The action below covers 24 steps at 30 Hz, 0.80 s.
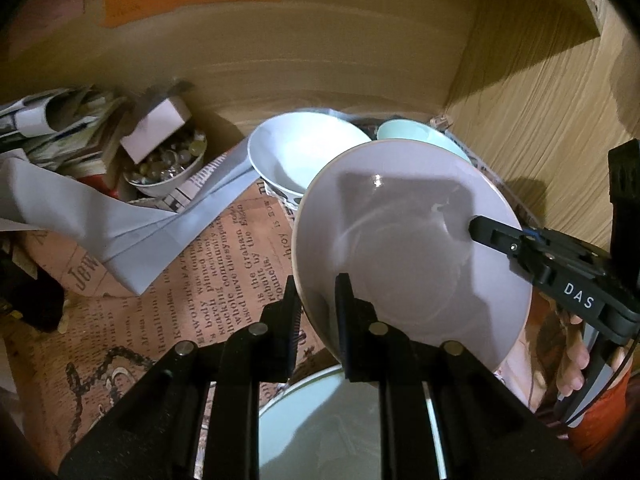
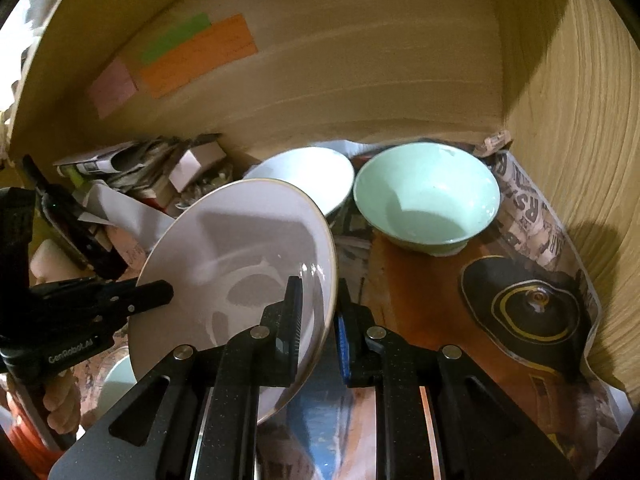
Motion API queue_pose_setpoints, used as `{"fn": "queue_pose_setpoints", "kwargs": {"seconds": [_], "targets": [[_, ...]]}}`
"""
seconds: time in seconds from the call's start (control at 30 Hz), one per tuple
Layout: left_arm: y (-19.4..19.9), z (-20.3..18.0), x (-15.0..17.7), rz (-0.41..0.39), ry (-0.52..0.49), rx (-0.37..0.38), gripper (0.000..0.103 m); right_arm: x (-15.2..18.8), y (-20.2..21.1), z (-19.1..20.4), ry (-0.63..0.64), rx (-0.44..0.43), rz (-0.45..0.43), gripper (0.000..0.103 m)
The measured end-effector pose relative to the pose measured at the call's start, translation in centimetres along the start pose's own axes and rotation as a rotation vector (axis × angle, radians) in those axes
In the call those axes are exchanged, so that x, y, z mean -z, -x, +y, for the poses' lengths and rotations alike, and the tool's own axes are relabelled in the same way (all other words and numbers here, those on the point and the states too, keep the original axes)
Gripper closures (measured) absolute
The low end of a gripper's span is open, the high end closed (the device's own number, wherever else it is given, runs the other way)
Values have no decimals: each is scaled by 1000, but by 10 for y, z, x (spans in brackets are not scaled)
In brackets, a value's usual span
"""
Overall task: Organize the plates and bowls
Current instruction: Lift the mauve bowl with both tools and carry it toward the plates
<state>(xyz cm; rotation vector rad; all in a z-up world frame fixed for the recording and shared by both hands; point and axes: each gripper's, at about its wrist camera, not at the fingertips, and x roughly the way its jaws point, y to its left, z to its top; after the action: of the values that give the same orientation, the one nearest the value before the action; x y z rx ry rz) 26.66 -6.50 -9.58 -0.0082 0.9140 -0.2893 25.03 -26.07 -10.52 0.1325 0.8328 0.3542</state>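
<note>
1. I am carrying the plate (image 1: 400,240) through a wooden cupboard lined with newspaper (image 1: 224,248); I judge this the transfer step, the plate lifted clear of the liner.
2. It is a wide, pale lilac plate with a thin darker rim, tilted, hanging in front of the white bowl (image 2: 304,176) and the green bowl (image 2: 428,196) at the back.
3. My left gripper (image 1: 316,312) and right gripper (image 2: 318,308) are each clamped on opposite edges of the plate.
4. Next I need a free spot and a level, even lowering.
</note>
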Motion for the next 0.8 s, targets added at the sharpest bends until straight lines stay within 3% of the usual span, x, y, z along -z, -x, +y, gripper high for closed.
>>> {"fn": "queue_pose_setpoints", "kwargs": {"seconds": [0.8], "targets": [[72, 47, 53, -92, 90, -75, 87, 15, 18, 78, 108, -92, -23, 89]]}}
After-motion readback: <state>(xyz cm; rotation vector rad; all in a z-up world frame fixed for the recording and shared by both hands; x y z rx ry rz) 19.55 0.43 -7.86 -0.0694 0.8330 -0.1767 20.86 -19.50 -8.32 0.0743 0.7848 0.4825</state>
